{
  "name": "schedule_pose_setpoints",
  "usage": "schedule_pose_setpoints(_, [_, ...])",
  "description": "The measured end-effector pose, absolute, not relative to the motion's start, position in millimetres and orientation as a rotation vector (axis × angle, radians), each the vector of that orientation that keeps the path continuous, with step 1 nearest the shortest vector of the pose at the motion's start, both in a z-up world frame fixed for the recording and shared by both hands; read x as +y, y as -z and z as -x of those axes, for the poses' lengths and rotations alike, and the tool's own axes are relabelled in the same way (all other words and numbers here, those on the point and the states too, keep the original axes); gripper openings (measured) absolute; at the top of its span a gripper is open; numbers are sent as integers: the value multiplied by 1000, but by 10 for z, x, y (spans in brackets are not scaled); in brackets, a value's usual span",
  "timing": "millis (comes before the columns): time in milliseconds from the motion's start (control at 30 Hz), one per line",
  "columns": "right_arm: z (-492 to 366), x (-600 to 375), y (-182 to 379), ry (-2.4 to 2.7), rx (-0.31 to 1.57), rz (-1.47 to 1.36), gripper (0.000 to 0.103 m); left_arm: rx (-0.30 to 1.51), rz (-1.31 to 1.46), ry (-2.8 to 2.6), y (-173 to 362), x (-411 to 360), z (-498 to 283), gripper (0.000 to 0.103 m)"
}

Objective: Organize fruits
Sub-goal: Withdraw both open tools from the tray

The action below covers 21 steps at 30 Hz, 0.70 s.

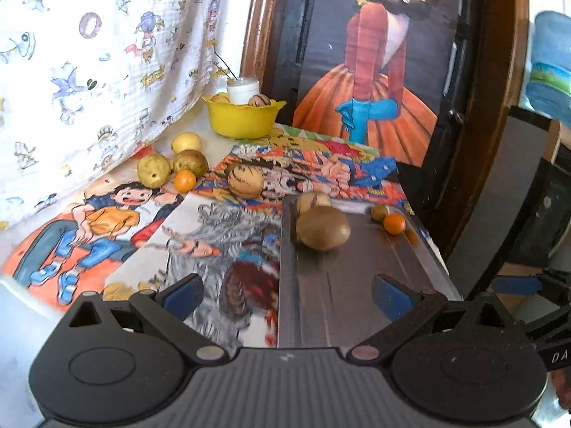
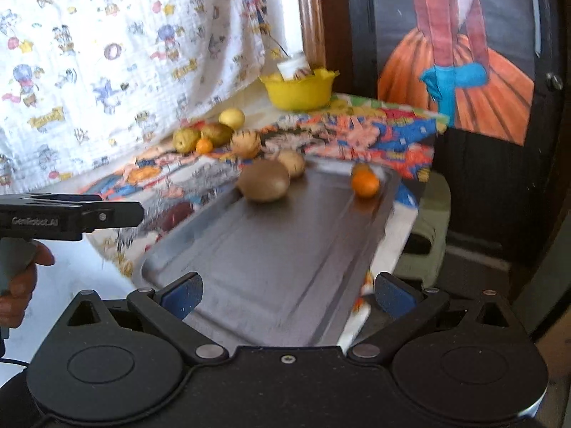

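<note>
Bench (image 1: 21,324) covered w/ cartoon posters (image 1: 107,221), patterned cloth (image 1: 89,53) hanging along its back-left edge.

Metal tray (image 2: 271,256) lies flat at the bench's right edge, long side running front to back. At its far end: big brown fruit (image 1: 323,228) near the tray's left rim, striped tan fruit (image 1: 314,202) touching it just behind. Far-right corner of tray: small orange fruit (image 1: 394,223) w/ a small brownish fruit (image 1: 379,211) right beside it. Rest of tray bare.

Yellow bowl (image 1: 242,117) at the bench's back edge, white jar (image 1: 243,90) + a couple of fruits inside.

Off-tray on posters: another striped fruit (image 1: 246,180) mid-bench, just beyond the tray's far-left corner. Cluster nr back-left edge: two green-yellow fruits (image 1: 154,170), one yellow fruit (image 1: 186,142) behind them, tiny orange one (image 1: 185,181) touching the front of the cluster.

Left claw (image 1: 285,290): spread wide, nothing between pads, hovering over the tray's near-left rim. Right claw (image 2: 285,290): spread wide, empty, over the tray's near end. Both well apart from all fruit. Person's hand (image 2: 18,278) on the left claw's grip visible at left in right-wrist view.
</note>
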State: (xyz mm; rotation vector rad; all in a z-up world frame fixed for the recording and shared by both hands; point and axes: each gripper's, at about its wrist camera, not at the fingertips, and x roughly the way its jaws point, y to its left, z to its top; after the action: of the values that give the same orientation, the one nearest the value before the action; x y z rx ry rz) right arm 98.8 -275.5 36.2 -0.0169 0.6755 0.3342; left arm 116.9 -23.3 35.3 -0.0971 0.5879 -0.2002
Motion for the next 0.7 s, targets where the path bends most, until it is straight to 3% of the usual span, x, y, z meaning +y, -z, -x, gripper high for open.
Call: schedule_pose_setpoints(700, [-722,-2385,-253,-418,787,29,102,696,101,139,-151,133,-714,103])
